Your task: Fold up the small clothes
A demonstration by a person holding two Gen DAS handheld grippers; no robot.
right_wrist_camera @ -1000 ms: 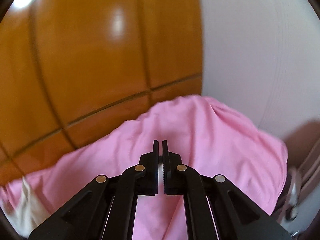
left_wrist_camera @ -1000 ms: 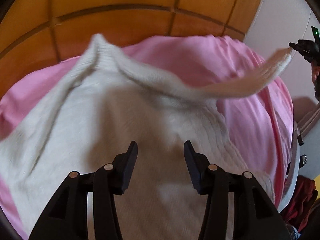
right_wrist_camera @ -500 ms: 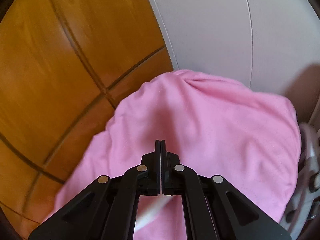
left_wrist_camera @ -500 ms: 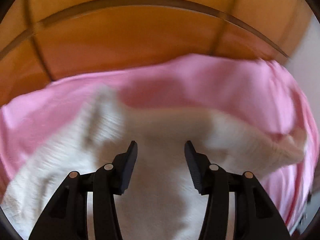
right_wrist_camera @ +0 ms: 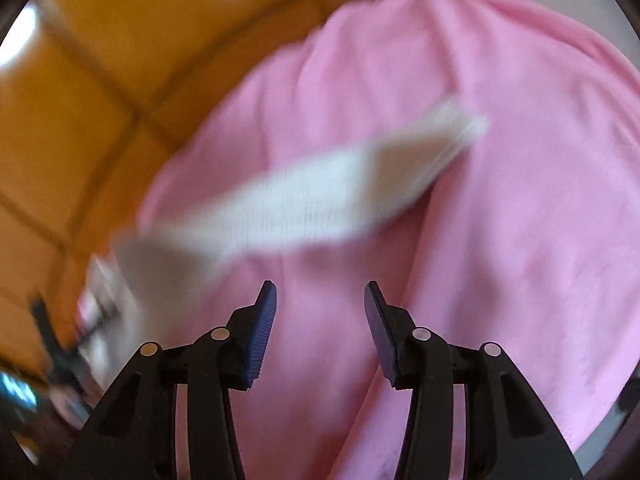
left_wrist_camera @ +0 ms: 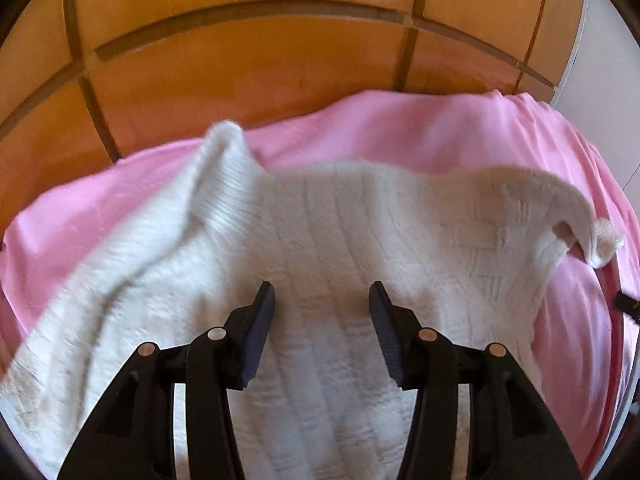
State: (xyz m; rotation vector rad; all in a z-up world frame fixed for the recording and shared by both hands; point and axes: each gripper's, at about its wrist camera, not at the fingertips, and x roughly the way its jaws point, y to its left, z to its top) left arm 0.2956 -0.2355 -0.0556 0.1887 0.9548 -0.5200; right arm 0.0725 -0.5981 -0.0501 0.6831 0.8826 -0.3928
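A white knitted garment (left_wrist_camera: 320,240) lies spread on a pink cloth (left_wrist_camera: 440,136). My left gripper (left_wrist_camera: 322,300) hovers open over its middle, nothing between the fingers. One sleeve runs to the right and ends in a curled cuff (left_wrist_camera: 600,240). In the right wrist view that sleeve (right_wrist_camera: 320,192) shows blurred, stretched across the pink cloth (right_wrist_camera: 520,240) ahead of my right gripper (right_wrist_camera: 320,300). Its jaws are opening and nothing is between them.
Orange-brown wood panelling with dark seams (left_wrist_camera: 280,60) lies beyond the pink cloth. A white wall (left_wrist_camera: 608,40) stands at the far right. A blurred dark object (right_wrist_camera: 52,340) shows at the left edge of the right wrist view.
My right gripper let go of the sleeve and dropped lower; its jaws went from shut to apart. The lifted sleeve fell to the right. The left gripper shifted over the garment.
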